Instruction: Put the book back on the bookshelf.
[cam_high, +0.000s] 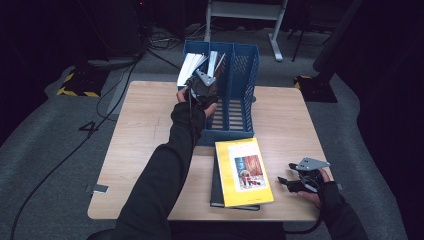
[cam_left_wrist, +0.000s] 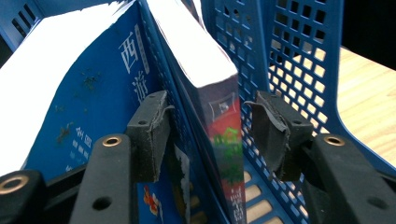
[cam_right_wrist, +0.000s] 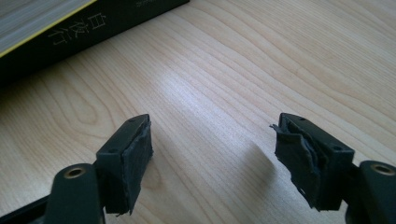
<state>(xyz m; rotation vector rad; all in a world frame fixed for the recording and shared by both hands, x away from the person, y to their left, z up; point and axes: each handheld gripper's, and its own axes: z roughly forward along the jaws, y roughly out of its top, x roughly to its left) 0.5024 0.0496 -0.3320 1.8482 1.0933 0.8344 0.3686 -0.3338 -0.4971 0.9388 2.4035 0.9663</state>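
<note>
Lit from above against a near-black room, wooden table (cam_high: 150, 130) bright, floor fading into darkness at the edges. Soft and grainy from overhead. Pale glare across the grain in the right gripper view, soft shadows under the jaws. Near edges blurred, book pages (cam_left_wrist: 46, 70) washed out white.

books (cam_high: 194, 64) in rack (cam_high: 240, 107), stack (cam_high: 243, 172) before it

Dim room: wood worktop (cam_high: 145, 130) on grey carpet (cam_high: 50, 150), black cables (cam_high: 107, 95) trailing, white frame (cam_high: 247, 15) behind, hazard-striped base (cam_high: 77, 85) left.
</note>
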